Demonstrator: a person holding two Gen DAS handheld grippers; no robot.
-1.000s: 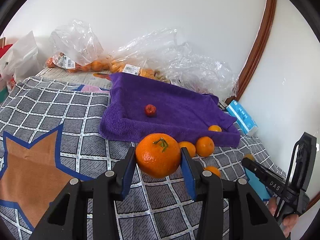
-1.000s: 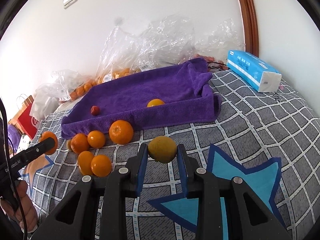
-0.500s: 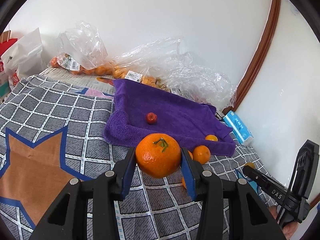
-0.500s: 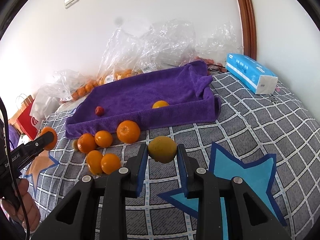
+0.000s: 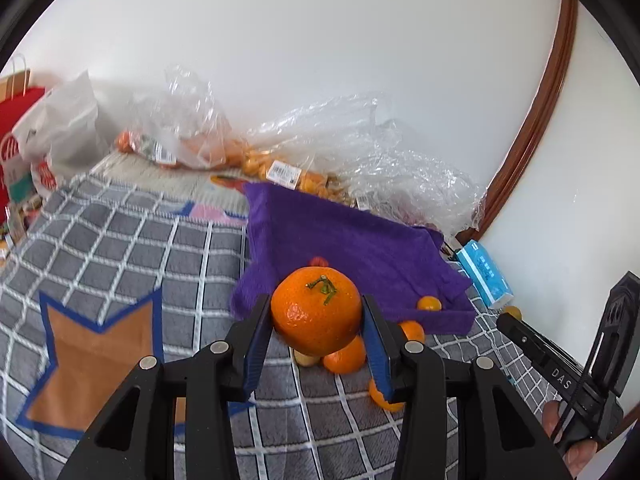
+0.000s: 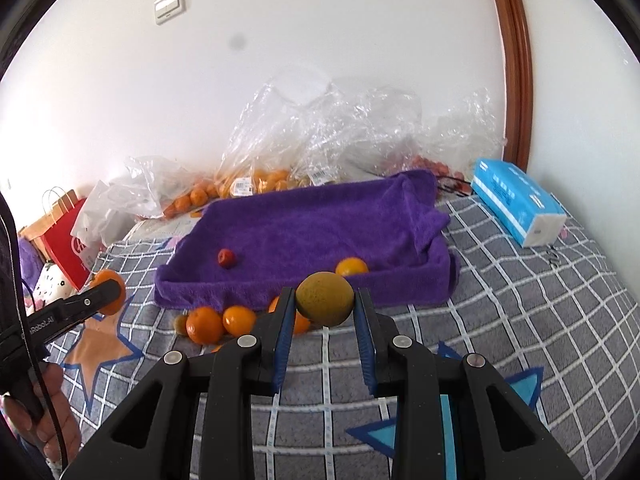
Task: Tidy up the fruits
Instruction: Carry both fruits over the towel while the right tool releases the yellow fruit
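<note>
My left gripper (image 5: 316, 320) is shut on a large orange tangerine (image 5: 316, 310) with a green stem, held above the checked cloth short of the purple towel tray (image 5: 360, 248). My right gripper (image 6: 325, 304) is shut on a yellow-green round fruit (image 6: 325, 299), held in front of the purple tray (image 6: 320, 220). In the tray lie a small red fruit (image 6: 226, 258) and a small orange (image 6: 351, 267). Several loose oranges (image 6: 222, 322) lie on the cloth before the tray's front wall.
Clear plastic bags (image 6: 320, 128) with more oranges lie behind the tray against the wall. A blue tissue pack (image 6: 518, 200) lies at the right. A red paper bag (image 6: 66, 236) stands at the left. The grey checked cloth (image 6: 520, 320) covers the surface.
Both grippers have risen and moved toward the purple tray with their fruits still held. The loose oranges now sit partly behind the fingers.
</note>
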